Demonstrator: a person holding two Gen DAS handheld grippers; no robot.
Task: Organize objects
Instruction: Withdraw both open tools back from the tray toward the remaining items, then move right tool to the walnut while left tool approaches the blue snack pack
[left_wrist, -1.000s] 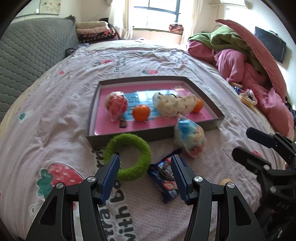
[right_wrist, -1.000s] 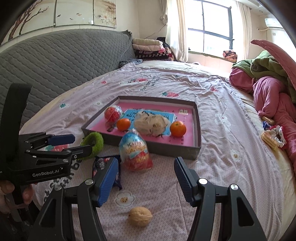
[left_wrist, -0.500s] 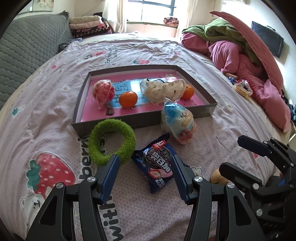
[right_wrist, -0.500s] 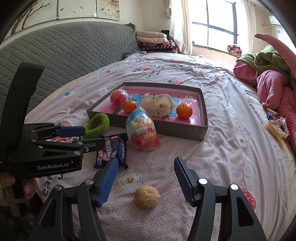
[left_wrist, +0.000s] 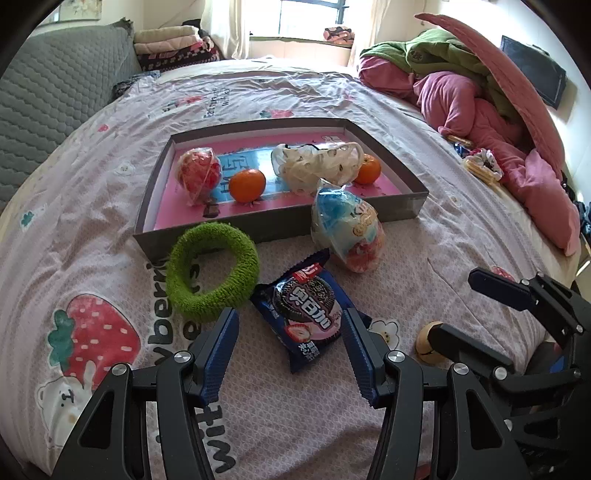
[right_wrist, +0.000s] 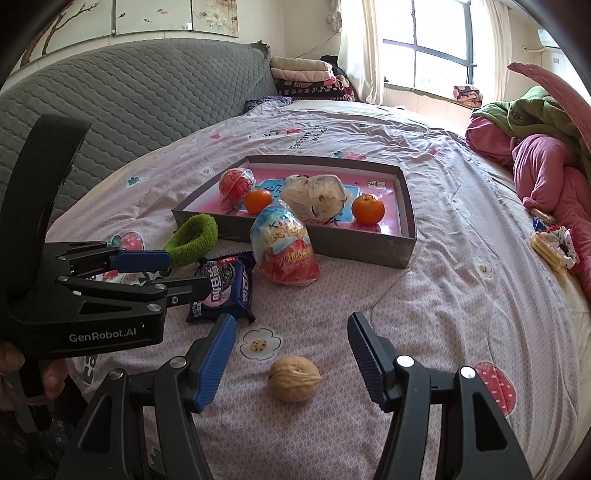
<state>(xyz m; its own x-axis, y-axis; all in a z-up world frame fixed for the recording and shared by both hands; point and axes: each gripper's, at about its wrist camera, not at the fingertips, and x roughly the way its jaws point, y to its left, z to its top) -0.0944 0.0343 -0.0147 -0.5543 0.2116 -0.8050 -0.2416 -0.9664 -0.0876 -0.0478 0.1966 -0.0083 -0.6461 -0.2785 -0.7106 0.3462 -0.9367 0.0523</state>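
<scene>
Your tray (left_wrist: 399, 212) already holds two oranges (left_wrist: 247, 185), a red wrapped ball (left_wrist: 198, 174) and a pale netted bundle (left_wrist: 317, 165). Still out on the bedspread (right_wrist: 461, 295), by my reading: green ring (left_wrist: 211, 272), cookie packet (left_wrist: 308, 307), egg-shaped snack bag (right_wrist: 284, 246), walnut (right_wrist: 294, 378). Your left gripper (left_wrist: 288, 354) stands released around the packet; your right gripper (right_wrist: 291, 354) stands released around the walnut. The walnut is half hidden in the left view.
</scene>
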